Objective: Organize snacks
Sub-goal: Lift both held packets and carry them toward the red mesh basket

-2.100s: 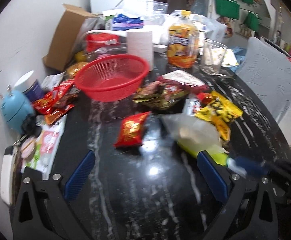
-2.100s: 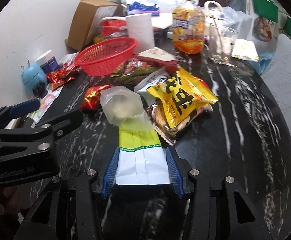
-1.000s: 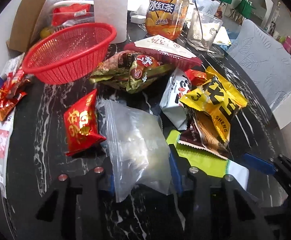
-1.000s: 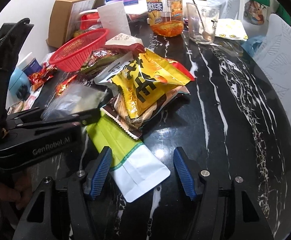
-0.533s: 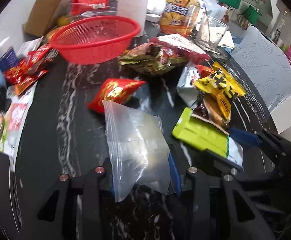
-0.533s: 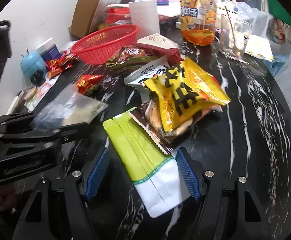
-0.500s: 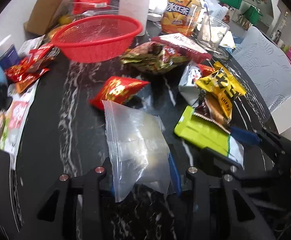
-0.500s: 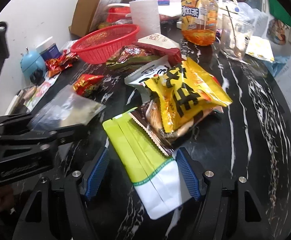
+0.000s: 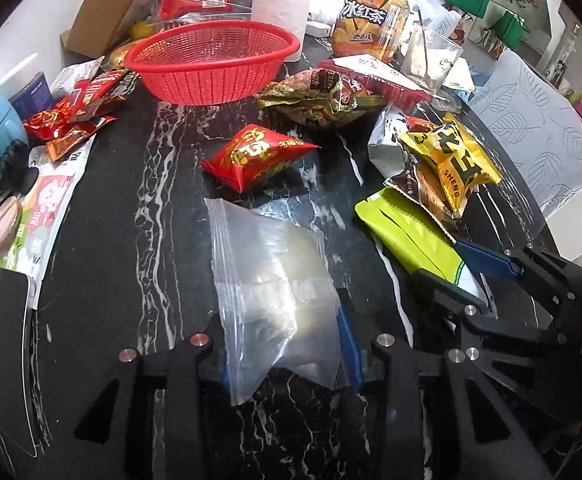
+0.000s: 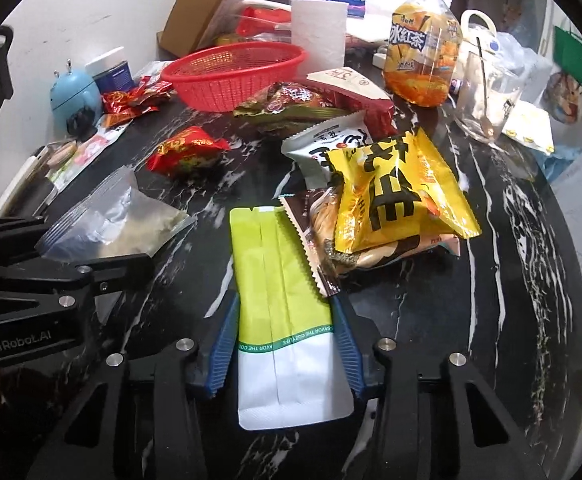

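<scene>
Worktop [image 9: 139,184]: glossy black veined stone. Zip bag [image 9: 271,280]: clear, crinkled plastic. Basket [image 9: 211,60]: red plastic mesh. Green pouch [image 10: 275,280]: matt, smooth.

Both tools are matte black plastic, angular frames with triangular cut-outs. The left gripper [image 9: 287,344] shows round silver screw heads on its arms and blue ribbed pads [image 9: 346,340] lining the fingers. The right gripper [image 10: 285,340] matches: black, silver screws, blue ridged pads [image 10: 223,344]. White "GenRobot.AI" lettering marks the left one's side.
</scene>
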